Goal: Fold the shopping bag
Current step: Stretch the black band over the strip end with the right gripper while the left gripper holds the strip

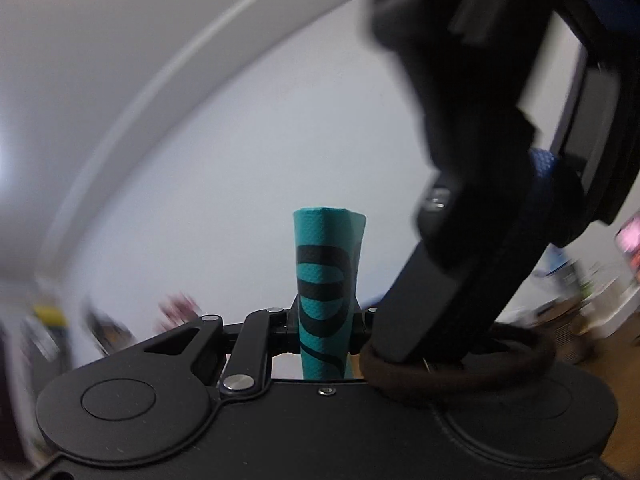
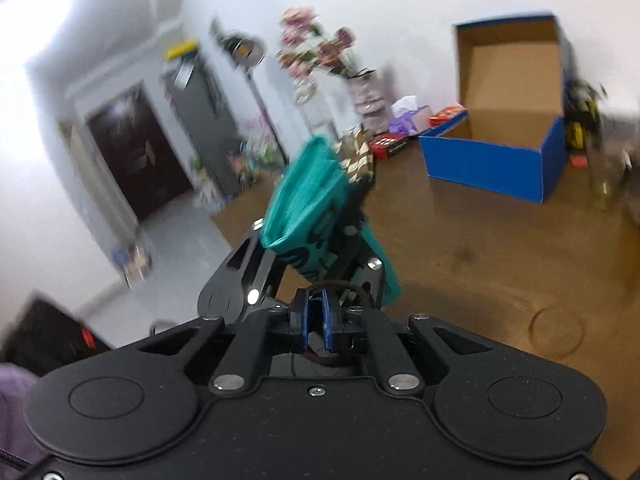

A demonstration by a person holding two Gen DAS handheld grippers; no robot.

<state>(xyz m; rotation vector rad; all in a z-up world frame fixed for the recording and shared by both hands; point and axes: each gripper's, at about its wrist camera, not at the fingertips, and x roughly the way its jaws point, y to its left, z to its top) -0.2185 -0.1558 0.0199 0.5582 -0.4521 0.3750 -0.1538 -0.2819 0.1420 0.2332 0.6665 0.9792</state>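
While both grippers were raised off the table, the folded teal shopping bag (image 1: pixel 325 292) stood pinched in the left gripper (image 1: pixel 325 322), its jaws closed on the bundle.

In the right wrist view the right gripper (image 2: pixel 316 326) had its blue pads close together with only a narrow gap, apparently on a dark elastic band (image 1: pixel 460 368) that also looped near the left gripper's body; whether it truly gripped the band I could not tell. To finish well, the band probably needed stretching wide and slipping over the bundle while the left clamp stayed firm. The bag's black print was curved strokes, unreadable; no brand showed on the open blue box (image 2: pixel 500 160).
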